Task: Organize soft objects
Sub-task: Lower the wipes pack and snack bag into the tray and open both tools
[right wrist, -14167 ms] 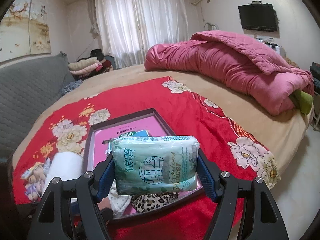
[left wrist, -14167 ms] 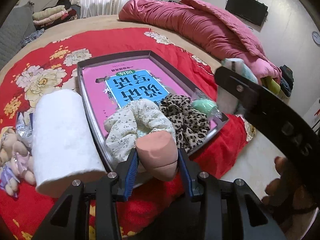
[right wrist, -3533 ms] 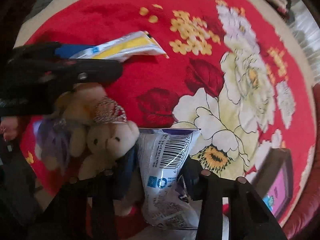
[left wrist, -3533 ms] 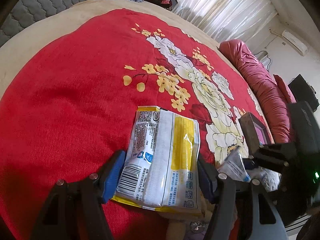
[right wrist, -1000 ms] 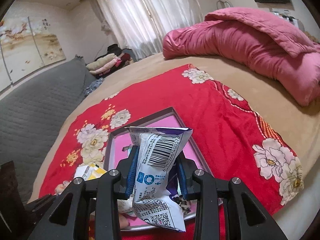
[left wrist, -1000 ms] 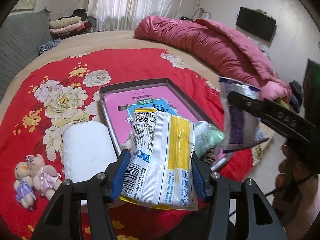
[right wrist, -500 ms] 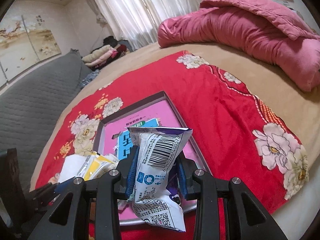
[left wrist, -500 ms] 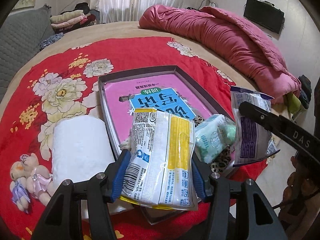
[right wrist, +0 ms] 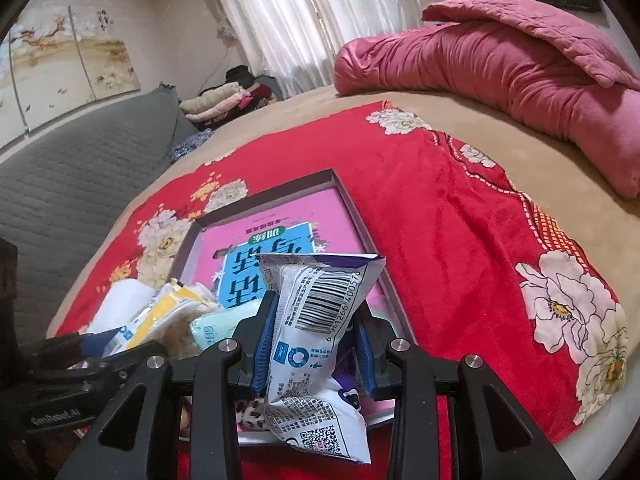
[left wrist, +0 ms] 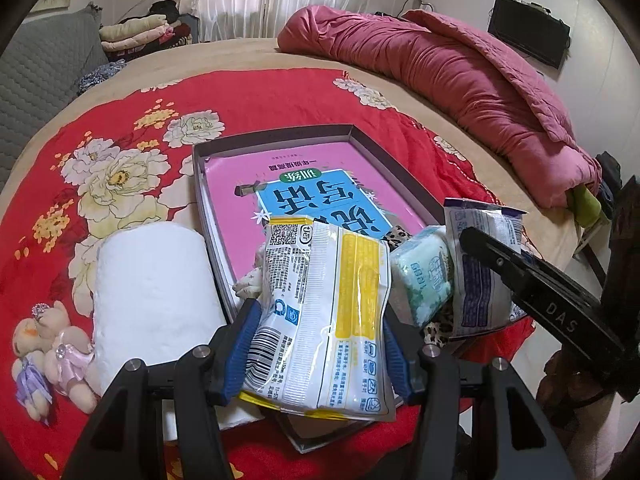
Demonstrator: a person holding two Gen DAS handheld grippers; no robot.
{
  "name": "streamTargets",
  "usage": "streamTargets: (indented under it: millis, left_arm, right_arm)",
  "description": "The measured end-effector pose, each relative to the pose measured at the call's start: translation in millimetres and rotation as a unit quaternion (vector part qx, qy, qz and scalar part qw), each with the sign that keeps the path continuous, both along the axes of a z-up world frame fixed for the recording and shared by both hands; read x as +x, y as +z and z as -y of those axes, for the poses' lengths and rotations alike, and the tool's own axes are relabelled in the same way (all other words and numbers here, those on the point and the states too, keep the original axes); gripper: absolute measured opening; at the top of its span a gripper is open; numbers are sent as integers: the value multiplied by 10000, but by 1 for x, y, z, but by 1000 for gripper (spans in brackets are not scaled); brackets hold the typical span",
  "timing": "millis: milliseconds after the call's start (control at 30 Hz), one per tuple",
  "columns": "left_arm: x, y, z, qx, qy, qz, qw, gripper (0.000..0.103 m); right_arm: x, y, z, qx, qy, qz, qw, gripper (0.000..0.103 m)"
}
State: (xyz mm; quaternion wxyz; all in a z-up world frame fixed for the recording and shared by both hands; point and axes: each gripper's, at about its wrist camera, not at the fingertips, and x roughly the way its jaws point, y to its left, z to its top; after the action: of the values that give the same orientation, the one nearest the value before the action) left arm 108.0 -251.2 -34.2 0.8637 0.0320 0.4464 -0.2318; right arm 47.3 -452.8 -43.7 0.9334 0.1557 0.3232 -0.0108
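Note:
My left gripper (left wrist: 320,344) is shut on a yellow-and-white packet (left wrist: 324,312), held over the near end of the grey tray (left wrist: 276,136). My right gripper (right wrist: 314,344) is shut on a white-and-purple packet (right wrist: 316,328), which also shows at the right of the left wrist view as the purple packet (left wrist: 480,268). A pink book with a blue label (left wrist: 316,196) covers the tray floor. At the tray's near end lie a green tissue pack (left wrist: 424,276), a leopard scrunchie (left wrist: 434,330) and a floral scrunchie (left wrist: 250,280), partly hidden by the packets.
A white paper roll (left wrist: 156,296) lies left of the tray on the red flowered blanket (left wrist: 120,148). Two small teddy bears (left wrist: 48,352) lie at the far left. A rolled pink quilt (left wrist: 460,64) fills the back right. The bed's edge drops off at right.
Both grippers have come down toward the tray with their packets. The purple packet now hangs beside the green tissue pack at the tray's near right corner.

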Motion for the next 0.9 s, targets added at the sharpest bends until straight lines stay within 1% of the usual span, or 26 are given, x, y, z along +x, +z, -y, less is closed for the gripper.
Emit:
streamTargets:
  millis: [100,233,500,667,733,800,900]
  left_arm:
    - [0,0,0,-12,7,-19,10000,57]
    - [1,-2,1,-14,-5,-37,10000,57]
    - [3,-4,2,-6,-44,-65,10000,57]
    - [4,-6,3,-1,-59,-110,9999,59]
    - [5,-6,3,-27,-57,-128,9999,60]
    - [6,-5,3,-55,-79,-136,9999,61]
    - [7,-4,3,-108,-103,-147,9998,62]
  right_arm:
    - [-1,-1,0,-82,1,119,9999,38]
    - [0,-4,-4,-378,-26,141,9992,38]
    - [-3,-9,-3,-403,30,212,9990,39]
    - [-4,-8,-5,-515,39,228,9984,51]
    - [-4,-7,-7,-565,56,233,9981,64]
    - [-5,-2,-11,-700,75,313,9970,72]
    - [-8,9,-17,-942,71,521,9942,74]
